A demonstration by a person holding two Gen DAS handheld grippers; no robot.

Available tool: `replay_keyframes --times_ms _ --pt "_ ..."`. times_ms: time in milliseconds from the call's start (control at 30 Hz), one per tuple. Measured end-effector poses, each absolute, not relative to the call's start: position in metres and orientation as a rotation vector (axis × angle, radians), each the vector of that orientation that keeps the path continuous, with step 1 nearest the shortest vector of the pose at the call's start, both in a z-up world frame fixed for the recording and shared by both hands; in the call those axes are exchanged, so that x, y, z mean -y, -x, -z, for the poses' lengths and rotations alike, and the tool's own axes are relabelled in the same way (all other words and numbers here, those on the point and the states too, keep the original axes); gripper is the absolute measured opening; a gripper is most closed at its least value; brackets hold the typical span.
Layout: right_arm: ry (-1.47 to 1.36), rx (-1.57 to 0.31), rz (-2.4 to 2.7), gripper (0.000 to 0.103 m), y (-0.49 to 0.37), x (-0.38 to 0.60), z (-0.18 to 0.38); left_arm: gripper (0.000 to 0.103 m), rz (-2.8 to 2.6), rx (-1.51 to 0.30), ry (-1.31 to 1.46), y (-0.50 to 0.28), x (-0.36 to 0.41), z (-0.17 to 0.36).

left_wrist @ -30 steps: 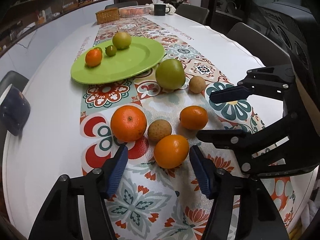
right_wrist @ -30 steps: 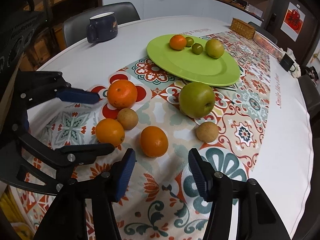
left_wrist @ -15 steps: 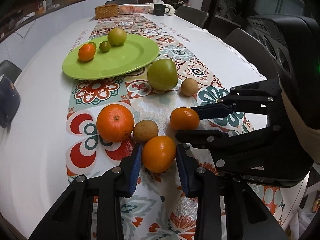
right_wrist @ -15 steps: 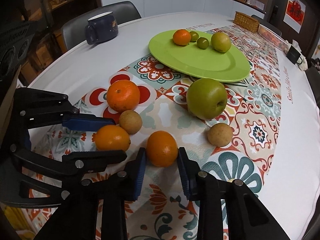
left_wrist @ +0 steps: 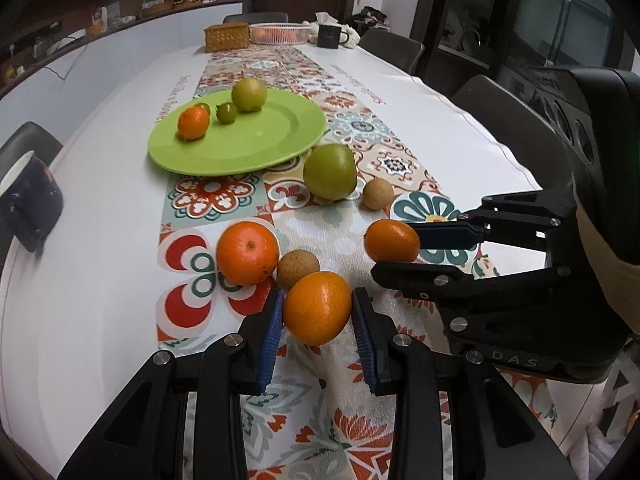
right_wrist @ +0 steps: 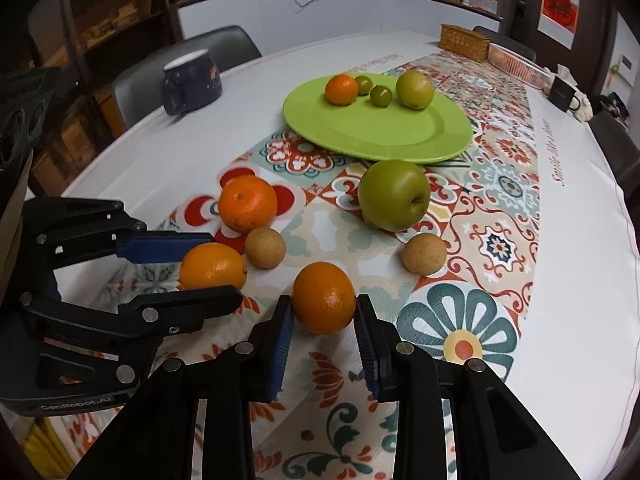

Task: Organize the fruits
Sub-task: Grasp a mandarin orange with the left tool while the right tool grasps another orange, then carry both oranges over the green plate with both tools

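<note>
My left gripper (left_wrist: pixel 318 312) is shut on an orange (left_wrist: pixel 317 307), lifted slightly off the cloth; it also shows in the right wrist view (right_wrist: pixel 212 266). My right gripper (right_wrist: pixel 323 314) is shut on another orange (right_wrist: pixel 323 297), which also shows in the left wrist view (left_wrist: pixel 392 240). A third orange (left_wrist: pixel 247 253), two small brown fruits (left_wrist: pixel 298 267) (left_wrist: pixel 377 194) and a green apple (left_wrist: pixel 329 171) lie on the patterned runner. The green plate (left_wrist: pixel 276 140) beyond holds a small orange (left_wrist: pixel 193 122), small green fruits (left_wrist: pixel 226 112) and a yellow-green fruit (left_wrist: pixel 249 94).
A dark blue mug (right_wrist: pixel 191 80) stands on the white cloth at the left table edge. A wicker box (left_wrist: pixel 226 38), a pink basket (left_wrist: pixel 279 33) and a black mug (left_wrist: pixel 330 35) stand at the far end. Chairs (left_wrist: pixel 508 116) line the table.
Both grippers went from open around their oranges to shut on them. Both have risen a little with the oranges held.
</note>
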State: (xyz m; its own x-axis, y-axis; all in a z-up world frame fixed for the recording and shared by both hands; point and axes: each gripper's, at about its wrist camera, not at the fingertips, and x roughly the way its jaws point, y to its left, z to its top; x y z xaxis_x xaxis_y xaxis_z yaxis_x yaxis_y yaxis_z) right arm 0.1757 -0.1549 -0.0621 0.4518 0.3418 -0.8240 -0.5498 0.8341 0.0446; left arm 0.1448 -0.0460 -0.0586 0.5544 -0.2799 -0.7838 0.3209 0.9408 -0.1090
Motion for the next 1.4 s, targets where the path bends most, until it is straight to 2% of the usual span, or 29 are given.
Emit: replay_keyframes --times_ms 367,733,967,1400 --pt "0.128 -0.843 -0.515 0.032 -0.169 0.162 0.014 0.034 0.296 -0.815 -0.039 -0.141 0.031 0.015" --pt "0.095 -0.727 -0.478 0.032 -0.191 0.159 -0.032 0.034 0.247 -0.727 -0.045 -0.170 0.019 -0.021" --pt "0.105 -0.704 -0.446 0.032 -0.221 0.153 -0.045 0.034 0.211 -0.746 -0.044 -0.207 0.012 -0.022" --pt "0.116 -0.785 -0.417 0.032 -0.285 0.146 -0.029 0.034 0.193 -0.805 -0.038 -0.263 0.005 -0.006"
